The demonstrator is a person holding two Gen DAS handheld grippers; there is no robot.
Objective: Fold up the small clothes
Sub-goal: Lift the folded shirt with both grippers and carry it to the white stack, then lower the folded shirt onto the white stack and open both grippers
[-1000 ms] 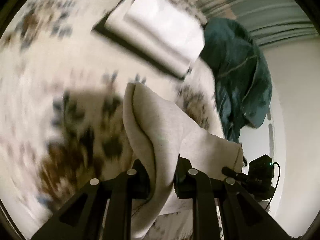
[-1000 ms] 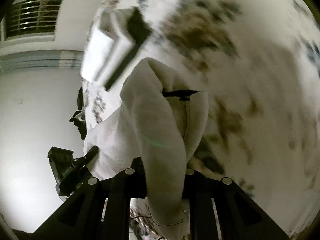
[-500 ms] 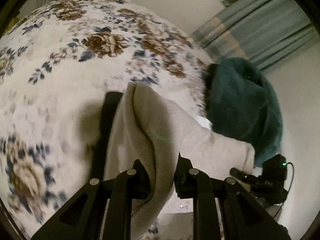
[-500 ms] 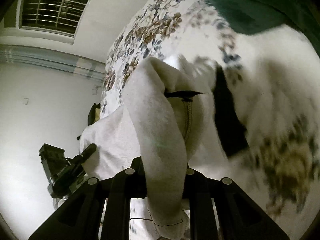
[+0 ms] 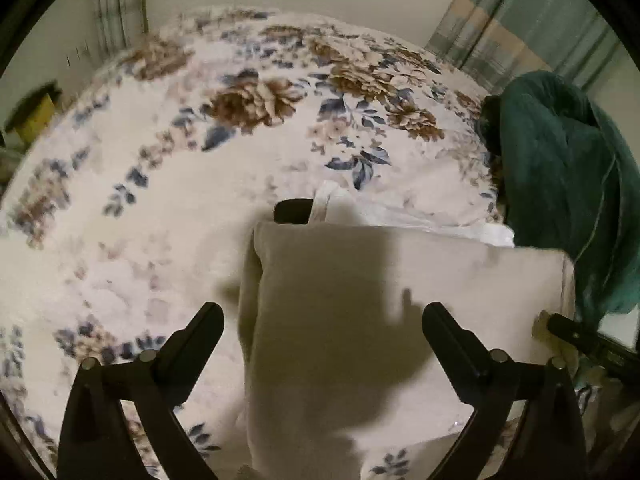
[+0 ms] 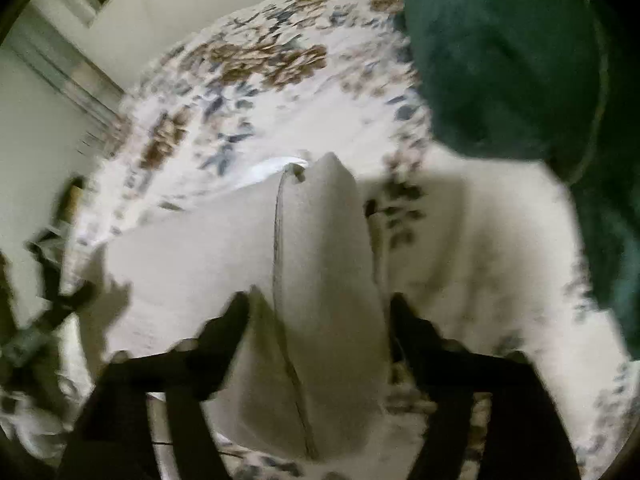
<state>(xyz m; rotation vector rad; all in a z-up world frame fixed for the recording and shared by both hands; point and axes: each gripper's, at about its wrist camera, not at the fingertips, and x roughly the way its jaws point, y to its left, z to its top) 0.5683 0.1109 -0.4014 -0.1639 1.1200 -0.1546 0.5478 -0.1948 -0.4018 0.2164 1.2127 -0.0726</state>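
Lying flat on the floral bedspread (image 5: pixel 168 216) — a folded beige garment (image 5: pixel 380 300), straight ahead of the left gripper (image 5: pixel 322 320) and running under the gap between its fingers; long axis set crosswise to those fingers, stretching off to their right toward the right gripper (image 5: pixel 580 336), glimpsed at the cloth's far end; near edge level with the left fingertip, the folded corner just beyond and between the two tips.

Standing wide apart, the left jaws; nothing pinched between them, both fingers apparently clear of the fabric, only their shadow falling across it.

Seen from the right wrist — blurred — the same beige garment (image 6: pixel 328 280) bunching up as a rounded ridge directly between the fingers of the right gripper (image 6: pixel 316 312); seam running forward along the finger line; jaws parted to about the ridge's width, flanking it closely on both sides; actual contact or pinch not resolvable through the blur, so grip on this end uncertain.

Sitting beyond both sets of jaws: a white garment (image 5: pixel 420 216) peeking out past the beige cloth's far edge with something black (image 5: pixel 292 212) beside it; a teal blanket (image 5: pixel 568 184) heaped to the right of the left fingers and, in the right view, ahead and to the right.

Judging nearness: right hand closer to a usable hold, the ridge already between its fingers; left hand free and just behind the cloth's near end.
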